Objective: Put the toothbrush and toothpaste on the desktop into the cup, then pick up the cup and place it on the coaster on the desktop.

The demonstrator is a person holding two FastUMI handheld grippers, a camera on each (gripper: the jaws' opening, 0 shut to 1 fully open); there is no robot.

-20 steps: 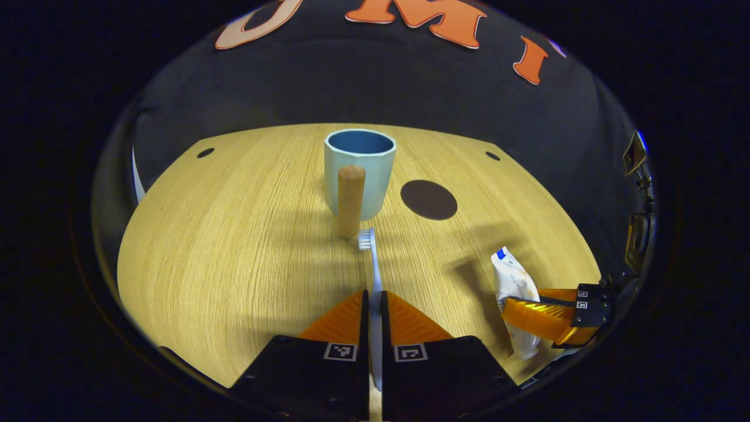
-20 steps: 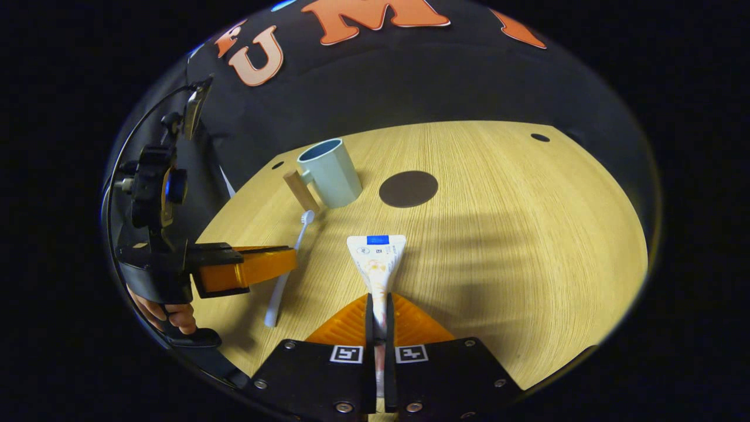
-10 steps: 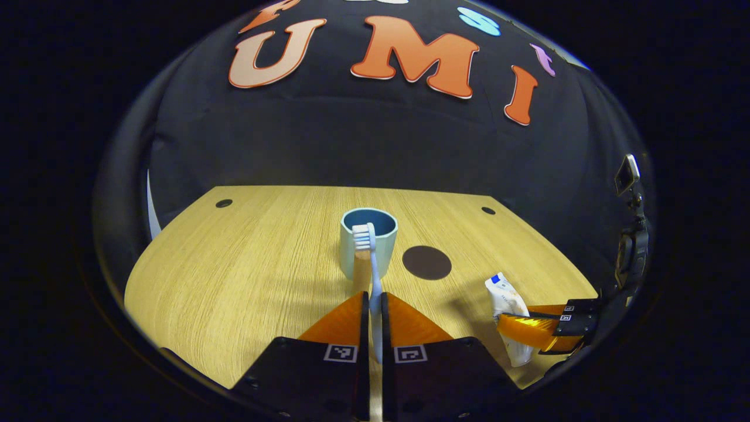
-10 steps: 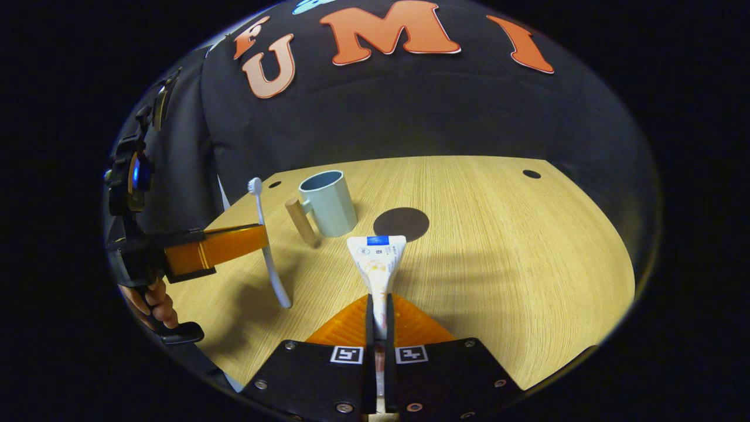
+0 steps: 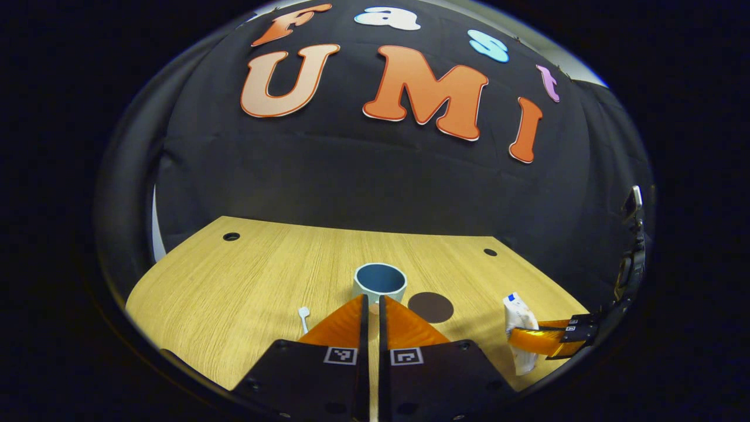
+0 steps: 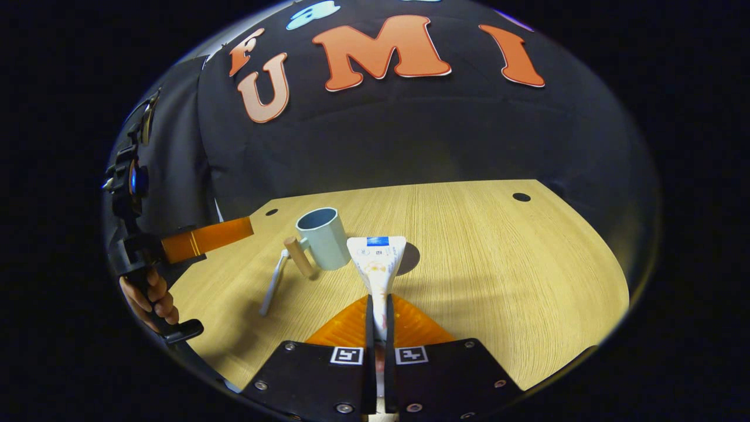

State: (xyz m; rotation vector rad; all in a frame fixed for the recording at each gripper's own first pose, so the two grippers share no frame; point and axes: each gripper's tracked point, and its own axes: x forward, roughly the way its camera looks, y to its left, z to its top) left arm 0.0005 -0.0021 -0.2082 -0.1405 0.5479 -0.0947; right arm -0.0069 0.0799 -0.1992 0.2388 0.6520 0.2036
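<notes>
Looking along the left gripper [image 5: 370, 302], we see its two fingers drawn together with nothing between them, raised above the desktop [image 5: 234, 281]. The toothbrush [image 6: 273, 282] lies flat on the desktop just beside the cup's wooden handle [image 6: 298, 256], its head [image 5: 303, 312] showing to the left of the fingers in the left gripper view. The cup [image 5: 380, 281] stands upright near the middle of the desktop, toward its far edge, and we see nothing inside it. The dark round coaster [image 5: 430, 307] lies just to the right of the cup. In the right gripper view, the right gripper [image 6: 379, 305] is clamped on the lower part of the toothpaste [image 6: 378, 264], whose broad flat end points up and hides part of the coaster behind it. At the left edge of that view, a hand [image 6: 149, 296] holds the left gripper above the desktop's left side.
</notes>
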